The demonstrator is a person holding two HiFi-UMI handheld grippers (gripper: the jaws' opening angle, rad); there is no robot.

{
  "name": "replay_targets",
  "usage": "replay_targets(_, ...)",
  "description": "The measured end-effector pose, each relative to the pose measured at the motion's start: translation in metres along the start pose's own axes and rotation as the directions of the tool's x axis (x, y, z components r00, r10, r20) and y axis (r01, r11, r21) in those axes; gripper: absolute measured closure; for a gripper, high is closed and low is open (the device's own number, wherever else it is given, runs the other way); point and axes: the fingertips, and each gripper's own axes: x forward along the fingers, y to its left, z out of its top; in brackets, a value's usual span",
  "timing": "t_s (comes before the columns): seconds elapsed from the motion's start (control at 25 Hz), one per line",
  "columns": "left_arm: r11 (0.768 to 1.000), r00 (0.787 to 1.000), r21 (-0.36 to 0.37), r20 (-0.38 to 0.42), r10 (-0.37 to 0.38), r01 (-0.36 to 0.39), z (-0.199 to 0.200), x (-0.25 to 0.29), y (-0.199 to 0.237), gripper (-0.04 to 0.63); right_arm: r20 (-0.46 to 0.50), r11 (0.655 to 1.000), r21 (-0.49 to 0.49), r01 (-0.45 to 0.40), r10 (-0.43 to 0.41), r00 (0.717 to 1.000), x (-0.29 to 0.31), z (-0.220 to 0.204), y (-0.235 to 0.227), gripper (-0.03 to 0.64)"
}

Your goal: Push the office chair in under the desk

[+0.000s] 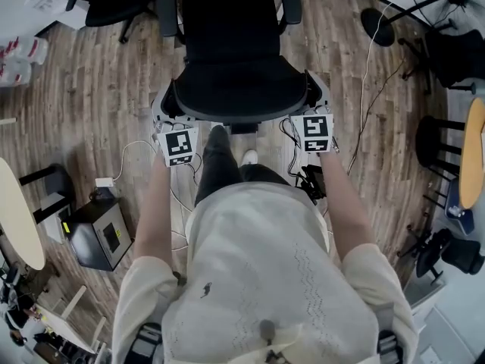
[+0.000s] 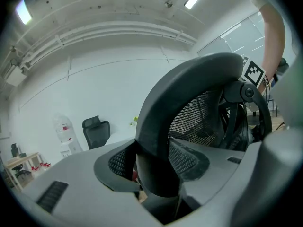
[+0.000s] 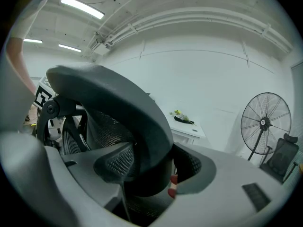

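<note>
The left gripper (image 1: 168, 123) is clenched on the left end of the curved grey plastic top rim (image 2: 189, 79) of the black mesh-backed office chair (image 1: 235, 59); in the left gripper view the rim fills the gap between the two grey jaws (image 2: 151, 174), with both textured pads against it. The right gripper (image 1: 318, 118) grasps the same rim (image 3: 118, 98) at its right end, its jaws (image 3: 147, 174) set on either side with the pads pressed to it. Each is held in a hand at the end of a straight arm, marker cubes facing up. The chair stands on the wood-plank floor (image 1: 91, 105) directly in front of the person, backrest toward them and seat pointing away; the whole black seat lies uncovered in the head view. Beyond the backrest, the right gripper view shows a white desk (image 3: 187, 126) against the white wall, with a standing black fan (image 3: 265, 124) to its right.
</note>
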Motion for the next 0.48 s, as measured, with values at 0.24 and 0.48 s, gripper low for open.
replay_targets(0.24,1.0,1.0,0.001,-0.002,-0.001,0.001,-0.002,0.017,0.009,0.36,0.01,1.0,-0.016,-0.001,0.002,1.0,0.019,0.003,-0.004,0.347)
replay_targets(0.48,1.0,1.0,-0.002,-0.005,-0.007,0.007,-0.003,0.03,0.021,0.36,-0.003,1.0,-0.012,0.003,-0.003,1.0,0.035,0.006,-0.005,0.347)
